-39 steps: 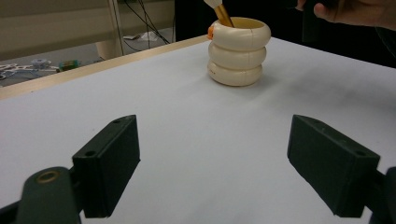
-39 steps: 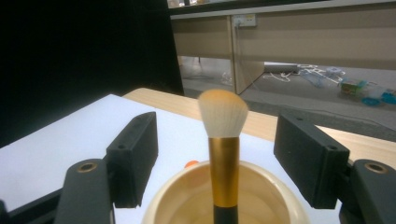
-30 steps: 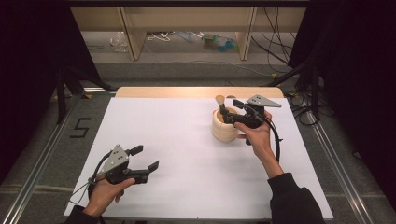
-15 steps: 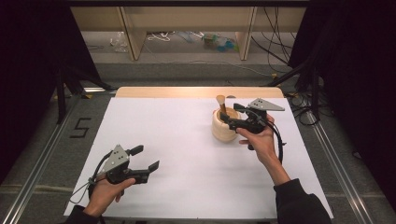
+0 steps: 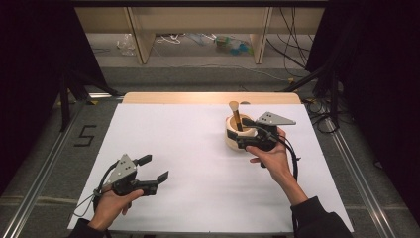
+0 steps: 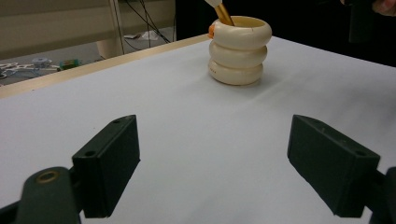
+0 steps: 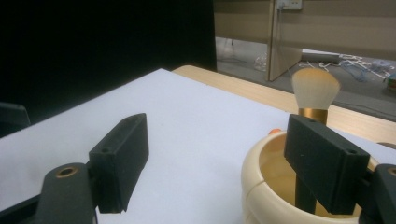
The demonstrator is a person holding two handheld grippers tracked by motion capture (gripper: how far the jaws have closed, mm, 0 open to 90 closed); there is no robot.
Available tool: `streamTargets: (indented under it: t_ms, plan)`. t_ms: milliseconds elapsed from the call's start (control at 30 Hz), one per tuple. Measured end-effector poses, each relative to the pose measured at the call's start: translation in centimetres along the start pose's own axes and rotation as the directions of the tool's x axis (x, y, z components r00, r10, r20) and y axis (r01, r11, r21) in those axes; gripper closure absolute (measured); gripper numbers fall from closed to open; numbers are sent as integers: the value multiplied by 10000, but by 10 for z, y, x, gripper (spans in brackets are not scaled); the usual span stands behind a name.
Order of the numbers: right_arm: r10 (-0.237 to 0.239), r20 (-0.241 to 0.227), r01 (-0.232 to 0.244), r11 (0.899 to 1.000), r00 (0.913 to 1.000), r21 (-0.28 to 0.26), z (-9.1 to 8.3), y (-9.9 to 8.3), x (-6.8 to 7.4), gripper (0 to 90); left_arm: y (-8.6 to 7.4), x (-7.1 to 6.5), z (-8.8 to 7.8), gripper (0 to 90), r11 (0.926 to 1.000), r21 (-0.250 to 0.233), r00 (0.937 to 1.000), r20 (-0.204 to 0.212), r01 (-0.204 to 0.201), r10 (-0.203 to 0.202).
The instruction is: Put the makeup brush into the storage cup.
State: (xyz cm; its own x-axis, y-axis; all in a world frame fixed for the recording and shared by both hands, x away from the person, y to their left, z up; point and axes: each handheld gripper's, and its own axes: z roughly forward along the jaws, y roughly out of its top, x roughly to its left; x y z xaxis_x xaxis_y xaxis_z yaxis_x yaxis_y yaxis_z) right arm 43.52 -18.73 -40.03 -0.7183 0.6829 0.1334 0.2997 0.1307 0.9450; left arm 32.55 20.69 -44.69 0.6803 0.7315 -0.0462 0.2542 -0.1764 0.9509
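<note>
**A:** Coming in from the bottom right of the high view: right hand (image 5: 270,157), forearm angled up toward the middle-right of the frame, dark sleeve at the lower edge. Carrying the right gripper (image 5: 241,133) right up against the cream holder (image 5: 236,139).

**B:** Open or closed?

**A:** Wide apart. In the right gripper view, one jaw out over bare white table (image 7: 196,140) at lower left, the other at lower right, over the holder's mouth, in front of the brush handle. Touching the rim or not? Can't tell. Nothing clamped.

**B:** And the other side?

**A:** Left hand (image 5: 113,206) low in the bottom left of the high view, wrist near the table's front edge, left gripper (image 5: 152,168) pointing toward the right of the frame. Also spread wide, holding nothing, just white surface between the jaws in the left gripper view.

**B:** Holder looks like what?

**A:** Three stacked rounded rings, cream colored, upright, sitting upper right of center in the high view, top center in the left gripper view. Makeup brush (image 7: 315,88) standing inside, leaning a bit: fluffy pale head, gold band, orange-brown handle. Small orange thing peeking out behind the rim, too hidden to name.
</note>
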Motion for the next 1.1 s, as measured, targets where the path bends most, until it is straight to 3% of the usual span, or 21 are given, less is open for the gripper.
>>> streamTargets:
  t_ms: [33, 133, 633, 767, 1100]
  plan:
    - [-189, 136, 188, 9998, 9997, 93, -1, 0, 1, 230, 0, 0, 0, 169, 10000, -14, 10000, -9, 3, -3]
    - [-95, -61, 96, 9999, 9999, 45, -2, -3, 5, 231, 0, 0, 1, 169, 10000, 30, 10000, 26, -14, 14]
    - [-459, -81, 463, 9971, 9989, 611, -16, -21, 19, 213, 0, -1, 1, 169, 10000, 25, 10000, 43, 29, -30]
    - [-398, -186, 407, 9980, 9990, 481, -19, -24, 22, 208, 0, -1, 2, 169, 10000, -4, 9999, 84, 77, -77]
    - [-408, -190, 421, 9964, 9990, 735, -27, -31, 29, 192, 0, -1, 1, 169, 10000, 28, 10000, 39, 24, -25]
